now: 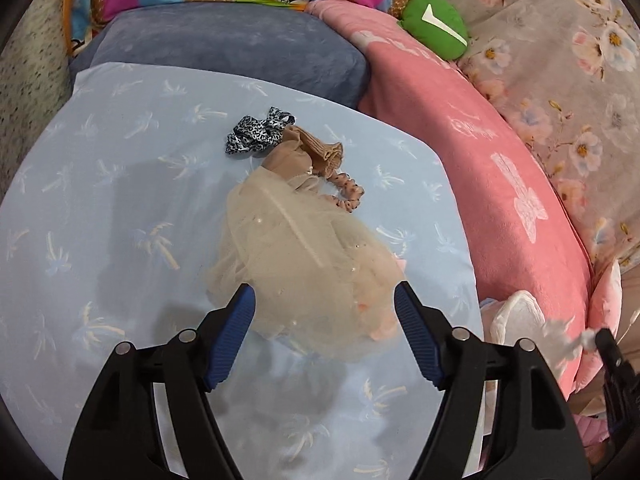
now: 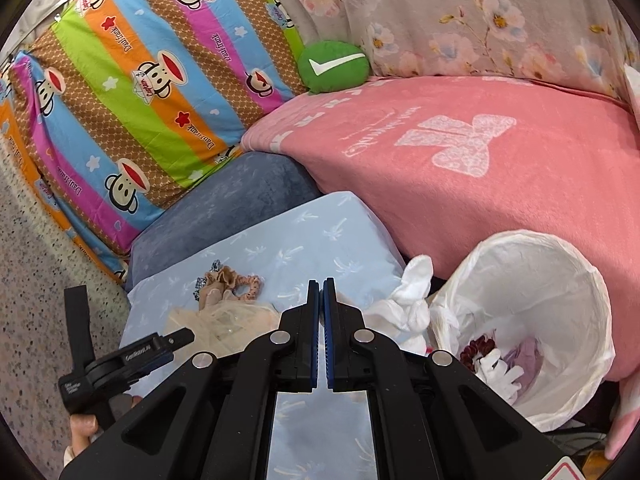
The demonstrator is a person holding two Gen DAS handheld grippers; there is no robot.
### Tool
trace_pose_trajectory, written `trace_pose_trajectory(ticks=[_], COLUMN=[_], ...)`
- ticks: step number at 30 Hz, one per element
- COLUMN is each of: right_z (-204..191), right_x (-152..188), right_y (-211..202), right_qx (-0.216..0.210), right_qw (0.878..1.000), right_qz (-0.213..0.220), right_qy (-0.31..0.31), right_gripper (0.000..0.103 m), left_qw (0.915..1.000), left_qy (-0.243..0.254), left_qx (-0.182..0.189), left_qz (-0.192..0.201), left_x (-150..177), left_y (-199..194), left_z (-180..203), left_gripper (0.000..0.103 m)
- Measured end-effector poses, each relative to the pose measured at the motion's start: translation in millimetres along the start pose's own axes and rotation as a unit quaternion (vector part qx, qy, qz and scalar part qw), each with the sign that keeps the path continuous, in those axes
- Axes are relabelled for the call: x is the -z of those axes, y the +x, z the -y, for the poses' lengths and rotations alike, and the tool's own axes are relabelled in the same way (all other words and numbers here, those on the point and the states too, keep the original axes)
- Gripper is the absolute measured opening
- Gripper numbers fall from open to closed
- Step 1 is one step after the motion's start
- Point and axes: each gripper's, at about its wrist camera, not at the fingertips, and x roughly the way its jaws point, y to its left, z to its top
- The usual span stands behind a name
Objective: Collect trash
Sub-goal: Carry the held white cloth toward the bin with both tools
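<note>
The left gripper hangs over a pale blue pillow printed with palm trees, its blue-padded jaws spread wide. Between and just beyond them lies a bundle of cream tulle, untouched by the pads. At its far end sit a tan knit piece, a black-and-white patterned scrunchie and a pink spotted scrunchie, all touching. Far behind is a grey-blue cushion. To the right runs a pink blanket, with a green round cushion at its far end.
</note>
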Motion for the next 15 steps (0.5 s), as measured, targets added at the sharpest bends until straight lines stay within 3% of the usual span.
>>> trace_pose_trajectory(ticks=[3,6,8,10,15], right_z=[3.5,4.1,3.4,2.8,1.8], right_x=[3.6,6.7,8.5,9.6,6.6], right_y=[3.1,5.2,5.5,3.5,-6.4], right_qx=[0.0,-0.001,-0.002,-0.004,-0.007], right_qw=[1.0,1.0,1.0,1.0,1.0], right_qz=[-0.005,-0.01,-0.012,-0.013,-0.006], right_qy=[0.003,0.003,0.002,0.0,-0.003], right_gripper=[0.002,0.002,0.002,0.002,0.002], left_qw=[0.9999,0.9997,0.9993,0.9989,0.9974], left_qy=[0.007,0.02,0.03,0.034,0.06], left_qx=[-0.009,-0.005,0.001,0.013,0.038], left_qz=[-0.005,-0.015,-0.025,-0.029,-0.012], left_x=[-1.2,-1.3,-0.5,0.9,3.4], left_y=[5.6,10.7,13.4,12.3,-6.3], left_z=[4.4,10.3,15.6,20.4,44.8], left_gripper=[0.066,0.04,0.013,0.006,0.006])
